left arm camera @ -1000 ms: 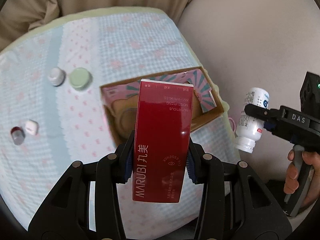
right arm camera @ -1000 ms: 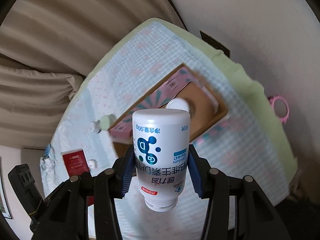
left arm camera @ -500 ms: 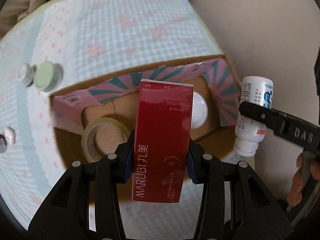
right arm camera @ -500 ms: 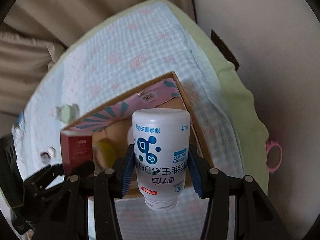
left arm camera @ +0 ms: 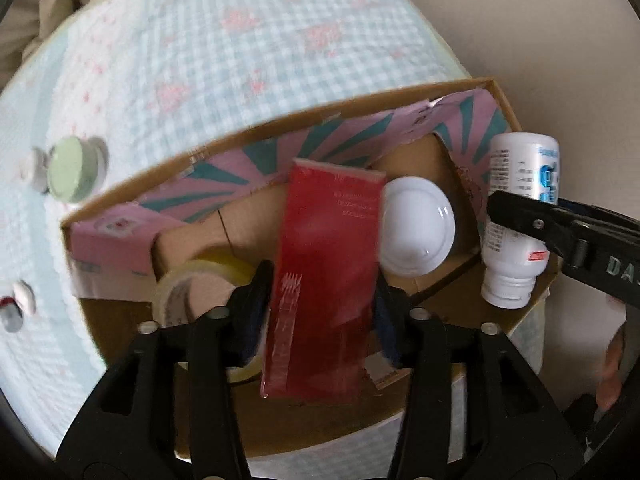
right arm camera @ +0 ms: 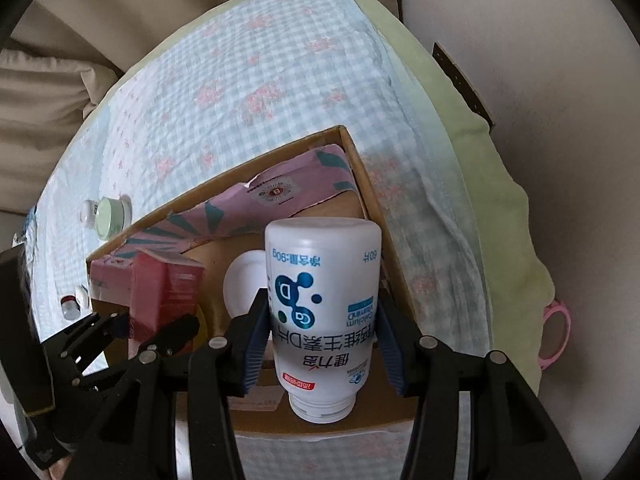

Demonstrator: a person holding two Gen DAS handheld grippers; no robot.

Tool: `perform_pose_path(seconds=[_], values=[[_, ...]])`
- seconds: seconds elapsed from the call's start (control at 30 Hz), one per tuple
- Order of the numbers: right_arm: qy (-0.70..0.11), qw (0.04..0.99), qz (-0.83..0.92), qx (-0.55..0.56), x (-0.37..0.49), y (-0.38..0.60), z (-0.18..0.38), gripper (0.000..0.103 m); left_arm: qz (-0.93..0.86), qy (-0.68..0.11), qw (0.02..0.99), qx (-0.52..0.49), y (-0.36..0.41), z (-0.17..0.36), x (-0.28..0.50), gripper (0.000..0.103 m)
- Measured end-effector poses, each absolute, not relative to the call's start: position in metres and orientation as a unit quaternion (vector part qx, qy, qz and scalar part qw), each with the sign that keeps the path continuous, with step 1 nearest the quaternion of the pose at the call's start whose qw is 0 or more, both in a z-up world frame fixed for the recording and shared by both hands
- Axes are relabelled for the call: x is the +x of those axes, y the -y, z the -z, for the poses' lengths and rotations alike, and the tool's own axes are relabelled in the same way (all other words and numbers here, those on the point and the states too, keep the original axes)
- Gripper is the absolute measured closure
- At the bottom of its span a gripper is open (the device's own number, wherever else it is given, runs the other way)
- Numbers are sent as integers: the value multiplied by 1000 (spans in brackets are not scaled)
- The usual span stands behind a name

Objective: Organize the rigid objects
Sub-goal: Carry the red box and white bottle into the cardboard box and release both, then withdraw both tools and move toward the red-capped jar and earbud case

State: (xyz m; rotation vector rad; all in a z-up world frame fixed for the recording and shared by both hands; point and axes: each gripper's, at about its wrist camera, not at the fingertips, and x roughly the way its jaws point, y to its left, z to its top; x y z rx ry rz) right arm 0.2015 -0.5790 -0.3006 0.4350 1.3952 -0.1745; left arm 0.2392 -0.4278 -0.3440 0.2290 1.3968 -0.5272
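My left gripper is over the open cardboard box. The red carton sits blurred between its pads, and a gap shows at the right pad, so I cannot tell if the grip holds. My right gripper is shut on a white pill bottle, held cap-down over the box's right side. The bottle also shows in the left wrist view. The red carton shows in the right wrist view.
Inside the box lie a tape roll and a white round lid. On the checked cloth left of the box stand a green-capped jar and small bottles. A pink ring lies off the cloth at right.
Both grippers have moved in closer over the box. The red carton has tilted and slipped lower between the left pads and is blurred. The bottle is now over the box's right side.
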Motion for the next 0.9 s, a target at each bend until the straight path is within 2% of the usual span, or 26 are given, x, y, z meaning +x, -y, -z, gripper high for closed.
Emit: perform_pose_path(seconds=[0.03, 0.07, 0.13, 0.43, 0.9], values=[[-638, 738, 76, 208, 201, 580, 301, 27, 242, -628, 731, 109, 427, 340, 239, 0], [-633, 736, 55, 232, 200, 581, 299, 0, 246, -619, 738, 112, 426, 334, 238, 0], [-629, 732, 45, 258, 198, 579, 293, 0, 252, -606, 745, 122, 421, 325, 234, 0], [-589, 769, 84, 237, 184, 573, 256, 0, 237, -603, 756, 96, 391, 302, 231, 0], [-556, 811, 86, 162, 158, 543, 190, 0, 210, -567, 794, 68, 326, 225, 189, 0]])
